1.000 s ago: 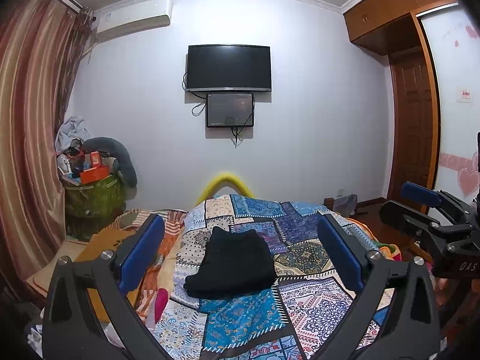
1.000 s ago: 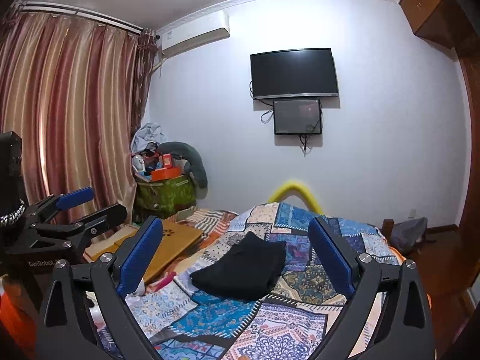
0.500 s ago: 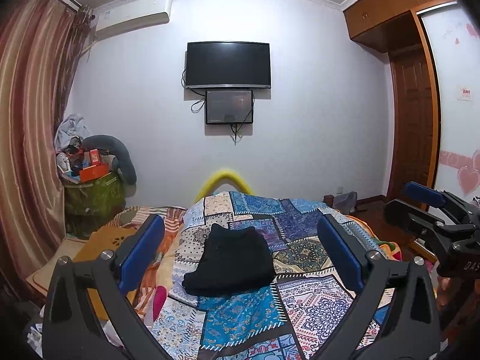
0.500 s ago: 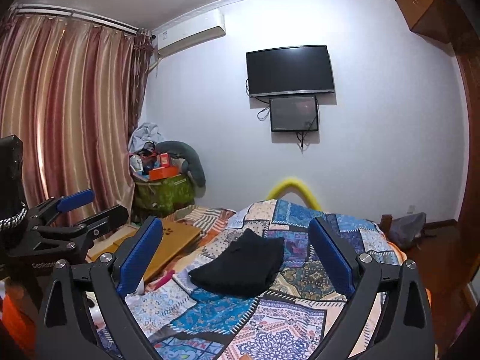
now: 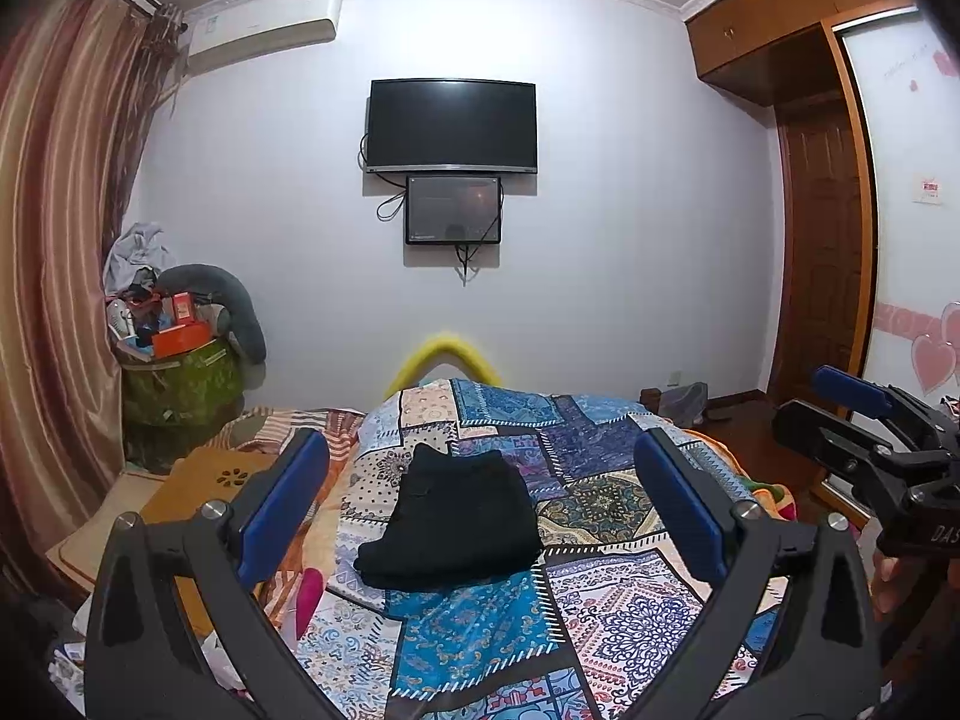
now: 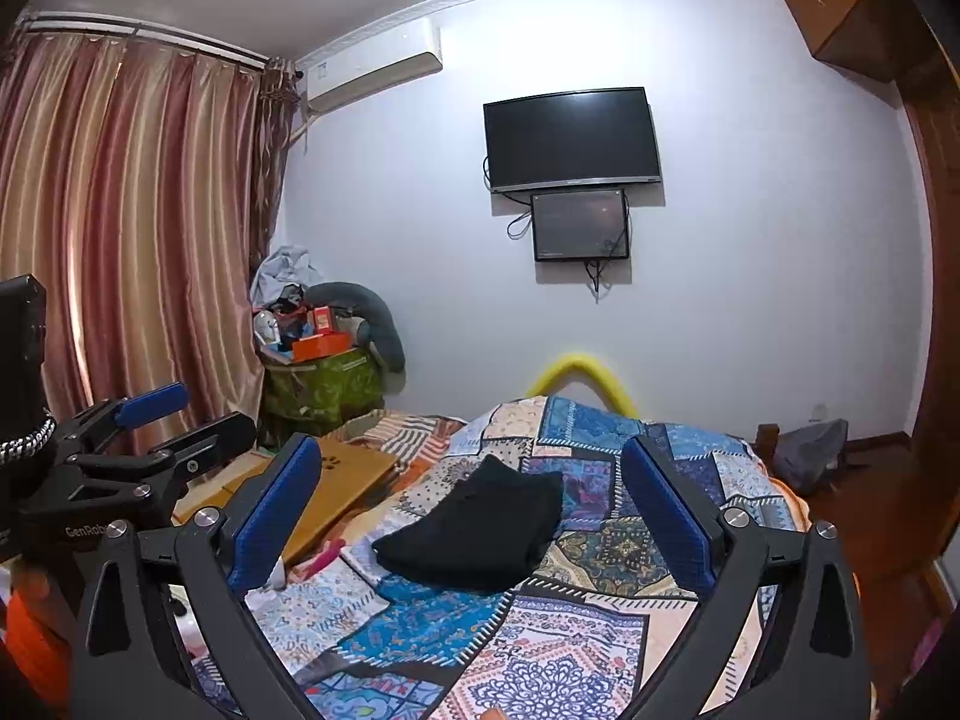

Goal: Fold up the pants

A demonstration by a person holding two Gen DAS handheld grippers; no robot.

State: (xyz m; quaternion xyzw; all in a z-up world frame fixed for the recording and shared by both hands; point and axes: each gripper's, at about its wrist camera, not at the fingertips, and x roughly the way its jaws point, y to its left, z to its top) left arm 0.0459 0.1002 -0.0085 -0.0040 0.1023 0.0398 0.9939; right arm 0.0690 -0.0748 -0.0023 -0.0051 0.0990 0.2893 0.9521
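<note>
Both hand-held grippers released, holding nothing: left hand-held gripper (image 5: pixel 480 510) and right hand-held gripper (image 6: pixel 471 507) hang above the near end of the bed (image 5: pixel 600 600). Black pants (image 5: pixel 453 522) lie folded mid-bed on the patchwork quilt (image 6: pixel 540 648), toward its left edge.

A television (image 5: pixel 451 125) hangs above the patchwork quilt (image 5: pixel 606 498).

Both wrist views face the far wall from well above the bed (image 5: pixel 606 594), sharing its quilt.
</note>
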